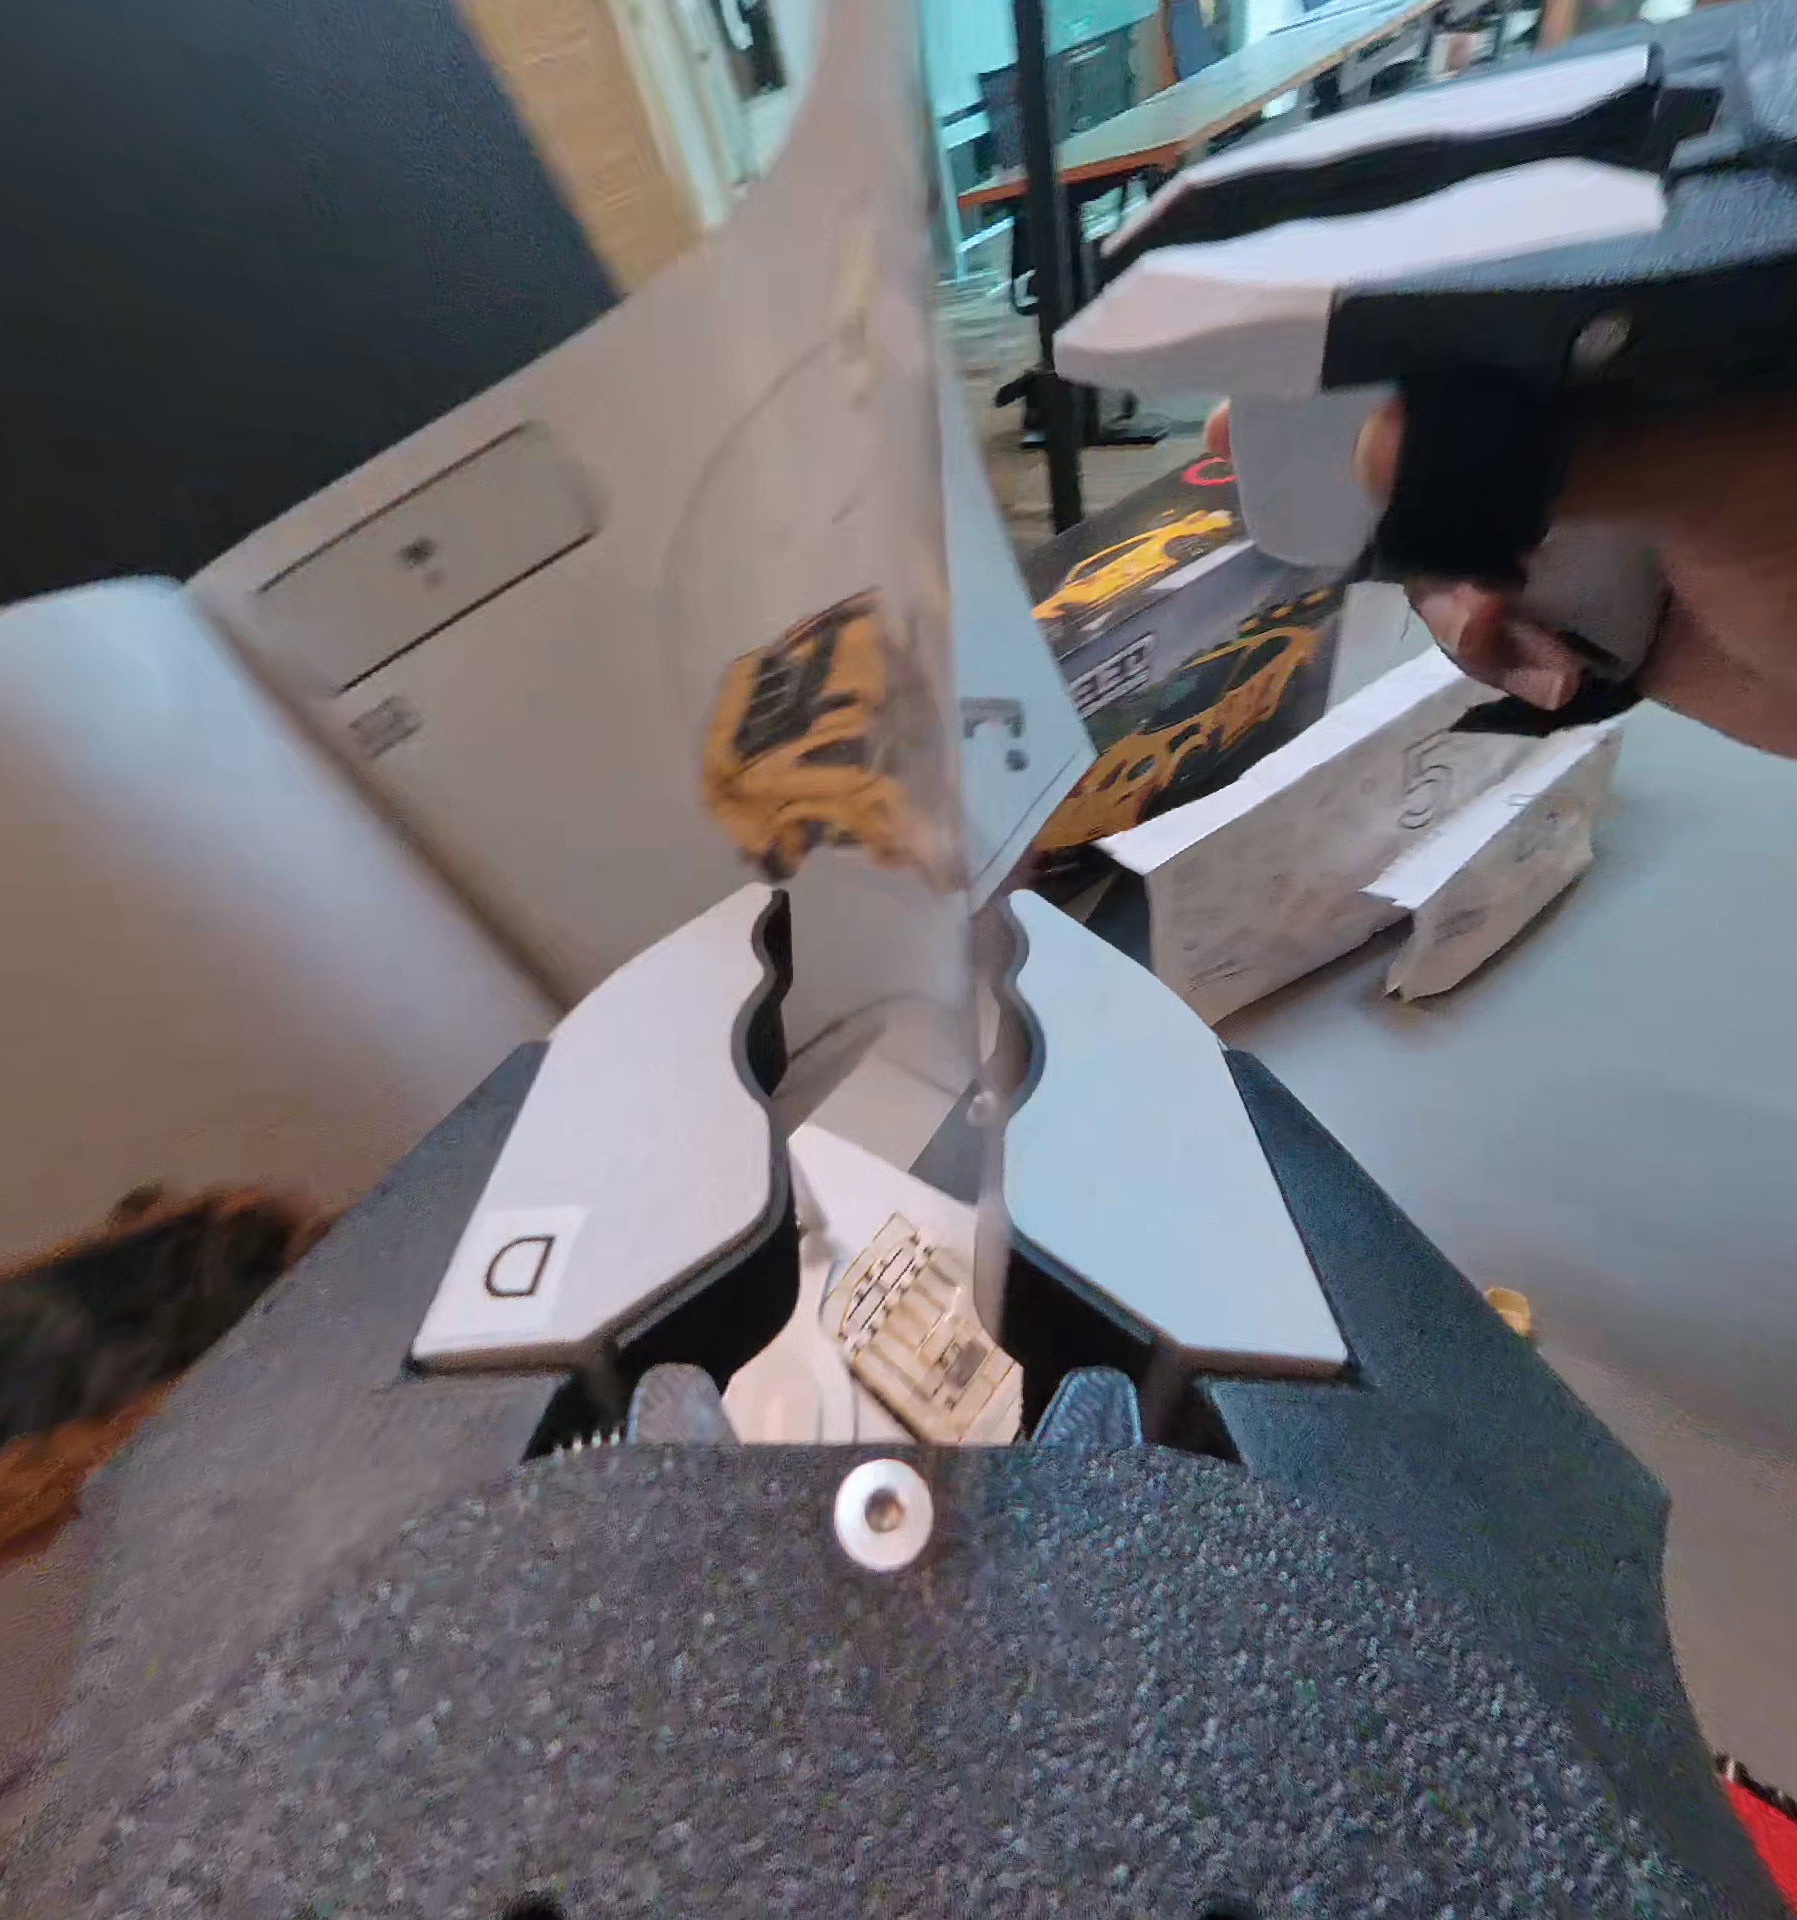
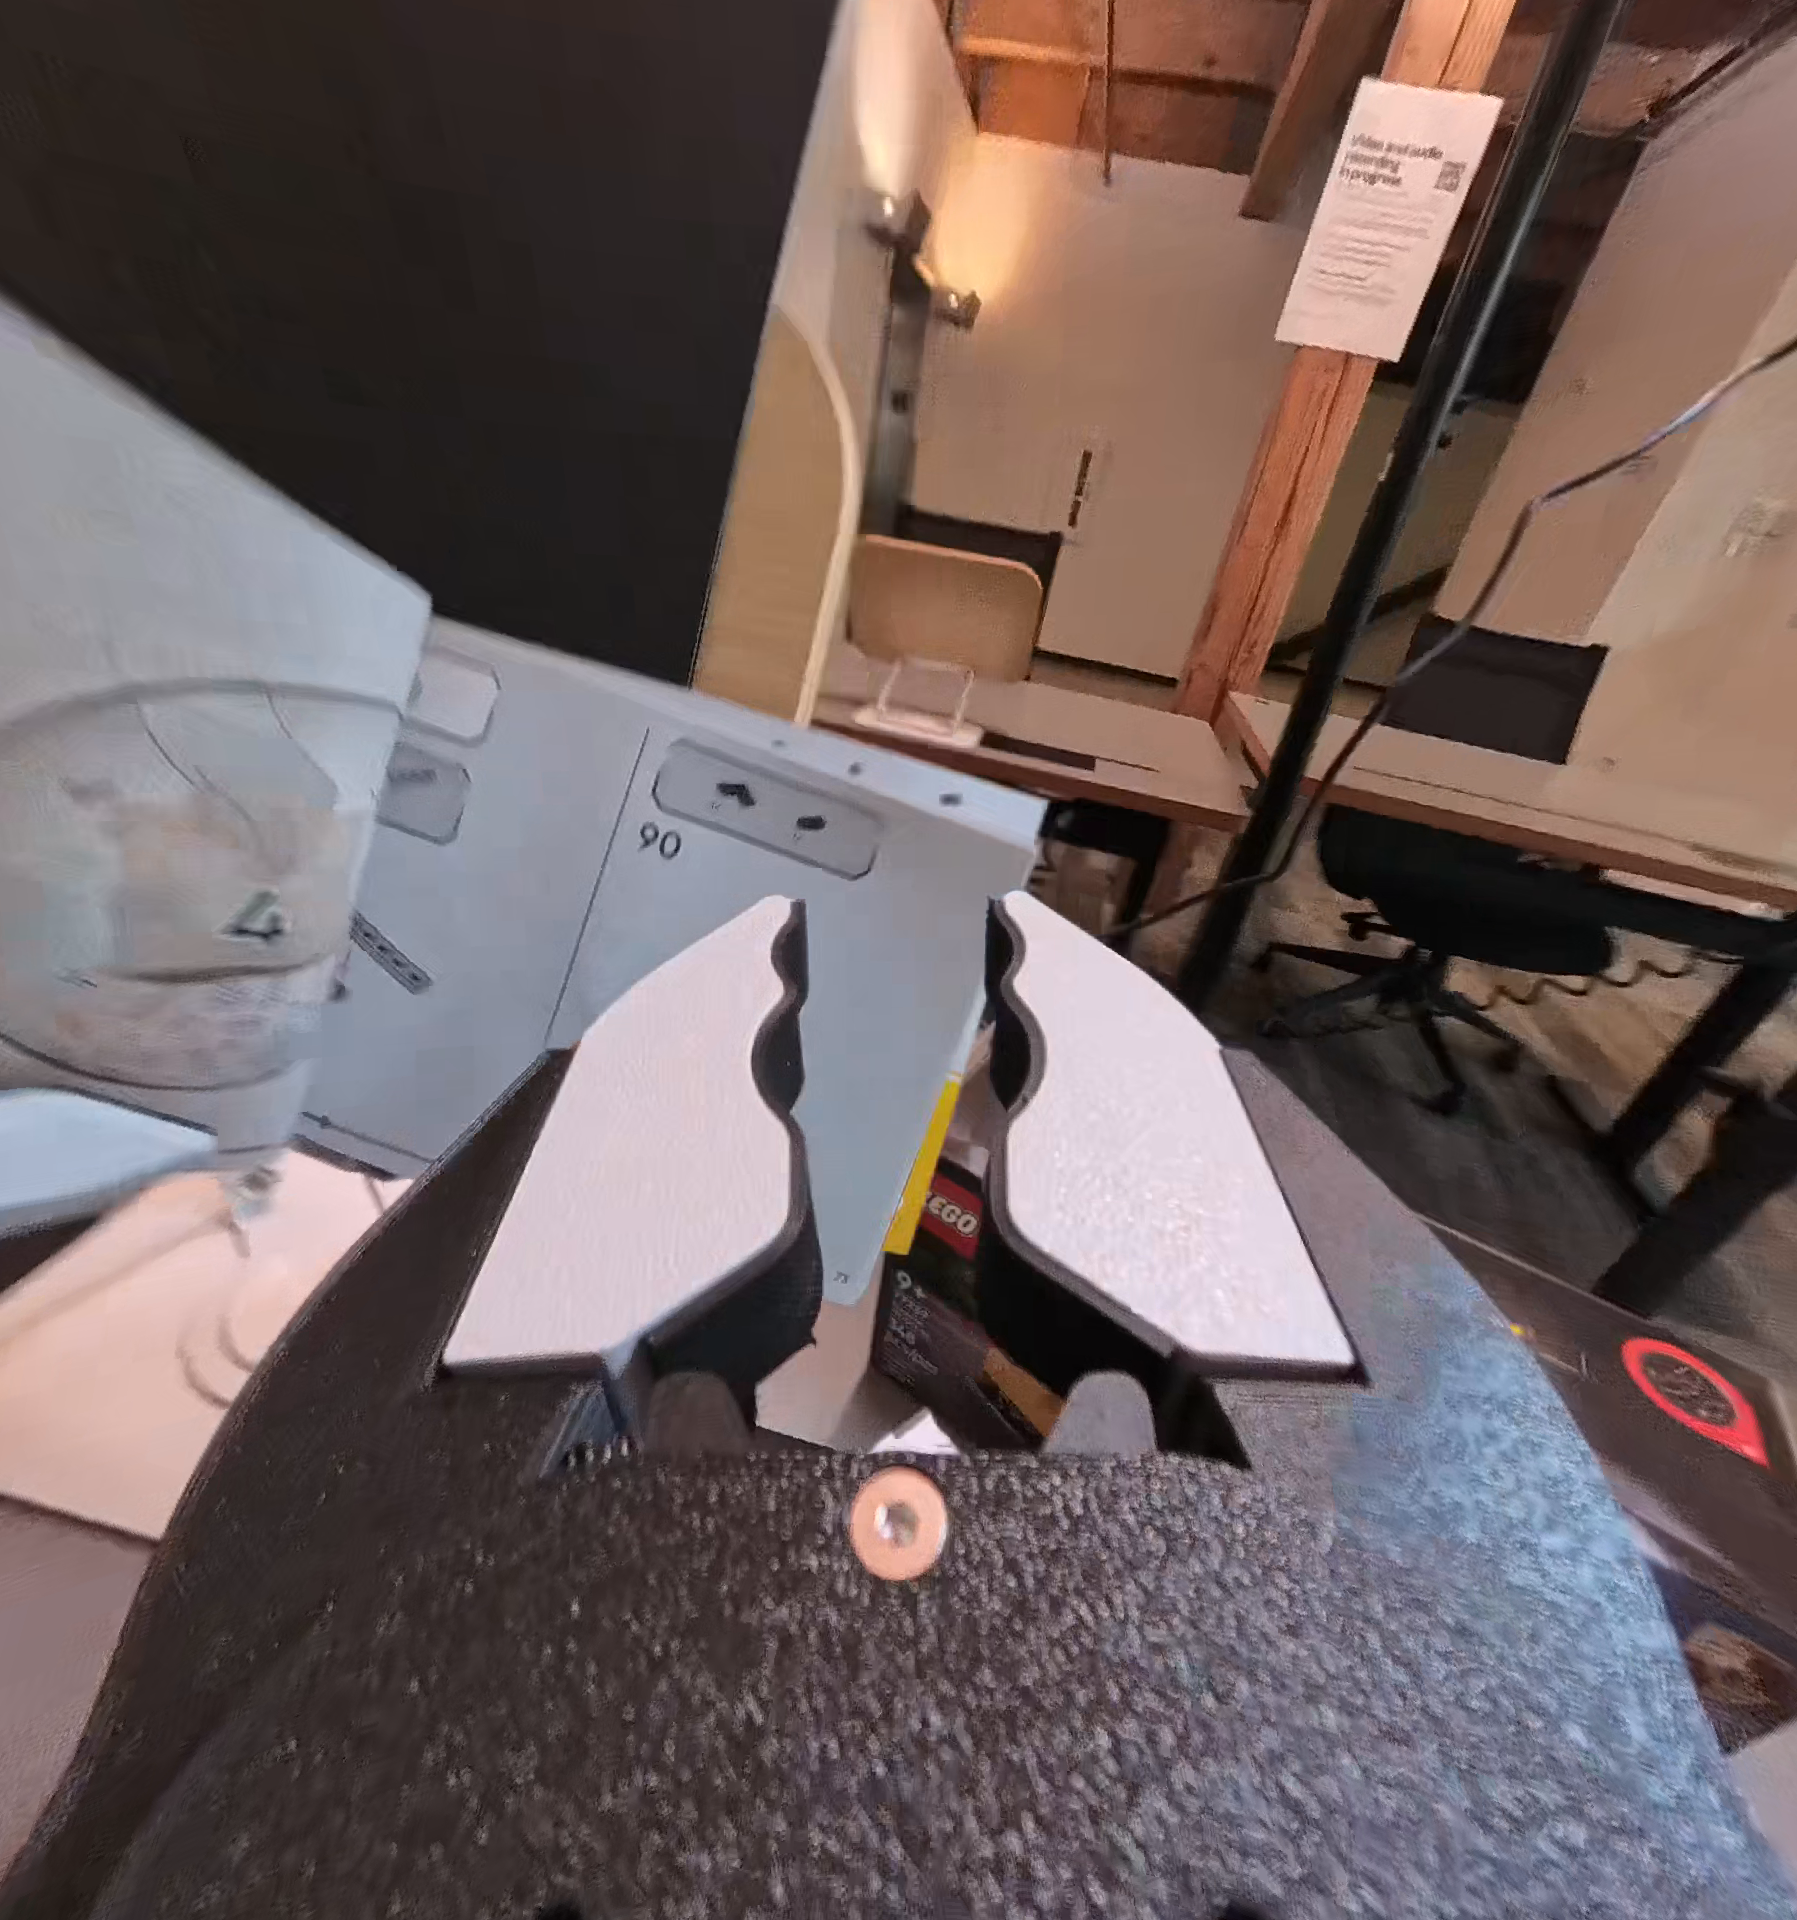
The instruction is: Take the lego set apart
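A: Where is the instruction booklet [image 1: 582, 582]?

B: Open and upright above the desk [image 1: 1559, 1164]. Our left gripper [image 1: 894, 914] jaws stand apart around a page edge; right gripper [image 2: 894, 914] jaws are open, empty.

A: Handling?

B: Thin, floppy, tearable paper; we grip near the spine.

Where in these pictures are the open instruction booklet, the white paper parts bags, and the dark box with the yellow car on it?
Open white instruction booklet [image 2: 769, 987]: right wrist view, on its right-hand page.
White paper parts bags [image 1: 1320, 873]: left wrist view, on the larger bag's side.
Dark box printed with a yellow car [image 1: 1185, 634]: left wrist view, on its printed front.
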The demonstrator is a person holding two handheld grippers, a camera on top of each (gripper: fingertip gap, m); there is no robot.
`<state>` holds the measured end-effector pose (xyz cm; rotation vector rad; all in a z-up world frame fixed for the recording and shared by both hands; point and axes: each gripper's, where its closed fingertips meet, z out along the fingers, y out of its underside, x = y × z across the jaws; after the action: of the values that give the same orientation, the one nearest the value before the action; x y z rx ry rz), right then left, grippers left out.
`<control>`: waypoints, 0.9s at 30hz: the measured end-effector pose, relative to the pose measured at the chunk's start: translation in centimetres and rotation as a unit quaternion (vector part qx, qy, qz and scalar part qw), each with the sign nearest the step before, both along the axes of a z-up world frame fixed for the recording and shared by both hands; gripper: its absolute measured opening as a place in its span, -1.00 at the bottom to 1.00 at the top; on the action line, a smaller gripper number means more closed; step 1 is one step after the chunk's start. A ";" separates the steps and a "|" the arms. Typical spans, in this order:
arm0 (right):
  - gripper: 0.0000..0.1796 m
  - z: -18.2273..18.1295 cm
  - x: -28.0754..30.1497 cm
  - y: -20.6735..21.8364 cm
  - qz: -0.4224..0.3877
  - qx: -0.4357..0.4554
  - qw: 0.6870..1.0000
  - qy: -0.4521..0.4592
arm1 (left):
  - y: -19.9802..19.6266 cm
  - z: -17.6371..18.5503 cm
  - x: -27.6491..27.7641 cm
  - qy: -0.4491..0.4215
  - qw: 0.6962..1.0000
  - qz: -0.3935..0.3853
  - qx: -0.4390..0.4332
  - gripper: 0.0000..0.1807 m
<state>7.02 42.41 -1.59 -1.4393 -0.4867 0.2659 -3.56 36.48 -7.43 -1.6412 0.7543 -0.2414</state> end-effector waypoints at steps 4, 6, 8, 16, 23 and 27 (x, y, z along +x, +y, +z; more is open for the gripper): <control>-0.64 3.0 1.9 -3.4 0.050 0.026 0.997 0.060 | 0.0 -0.6 5.1 0.034 0.997 -0.063 0.006 -0.61; -0.64 3.5 2.4 -4.7 0.058 0.031 0.996 0.062 | 0.1 -1.0 7.2 0.042 0.996 -0.084 0.001 -0.60; -0.64 3.7 2.7 -5.7 0.058 0.038 0.996 0.057 | 0.5 -1.4 8.4 0.048 0.994 -0.094 -0.002 -0.58; -0.56 -1.8 -1.0 -4.7 0.054 -0.041 0.997 -0.037 | -2.2 0.3 4.8 -0.005 0.996 -0.093 0.011 -0.65; 0.08 -7.3 -2.3 3.2 0.090 -0.186 0.978 -0.031 | -2.5 -0.6 -1.3 0.037 0.999 -0.023 -0.001 -0.66; -0.29 -6.5 -3.2 4.1 0.200 -0.209 0.957 0.004 | -2.9 -1.0 -2.6 0.044 0.999 -0.010 0.003 -0.66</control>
<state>3.83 46.55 -8.05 -1.7399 -0.7472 0.7345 -6.12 33.56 -8.38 -1.6482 0.8382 -0.1827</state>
